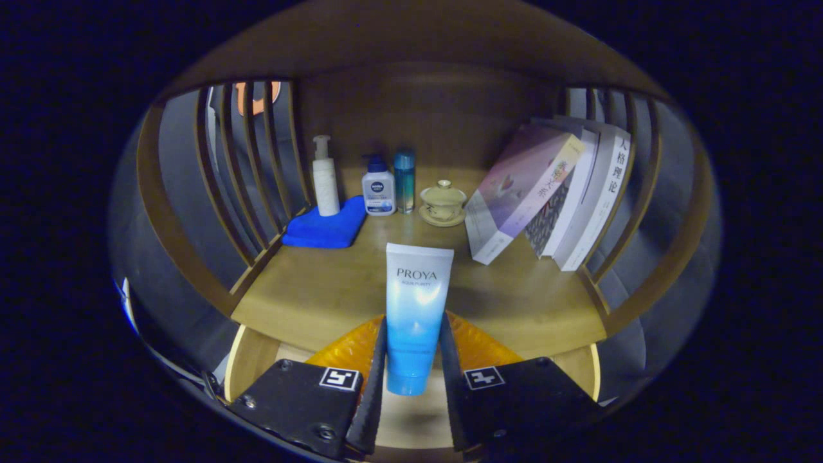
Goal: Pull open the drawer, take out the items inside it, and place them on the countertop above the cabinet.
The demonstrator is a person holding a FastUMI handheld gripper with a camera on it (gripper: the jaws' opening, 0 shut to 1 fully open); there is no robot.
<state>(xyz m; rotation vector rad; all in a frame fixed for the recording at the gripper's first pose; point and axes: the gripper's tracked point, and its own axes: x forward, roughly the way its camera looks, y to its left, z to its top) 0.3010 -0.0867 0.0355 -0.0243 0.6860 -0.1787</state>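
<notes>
The fingers (411, 379) pinch one blue tube (415, 318), cap down, over the counter's (308, 289) front edge; the open drawer (247, 363) below is mostly hidden. Behind it stand three bottles (378, 190), one lidded cup (443, 202), three leaning books (546, 193) and one blue cloth (325, 228).

The tube (415, 315) looks like smooth, glossy plastic, pinched between the gripper's (413, 360) fingers. The countertop (321, 289) and slats (218, 186) are matt wood. The cloth (328, 228) looks soft and matt. The books (553, 193) have smooth paper covers.
</notes>
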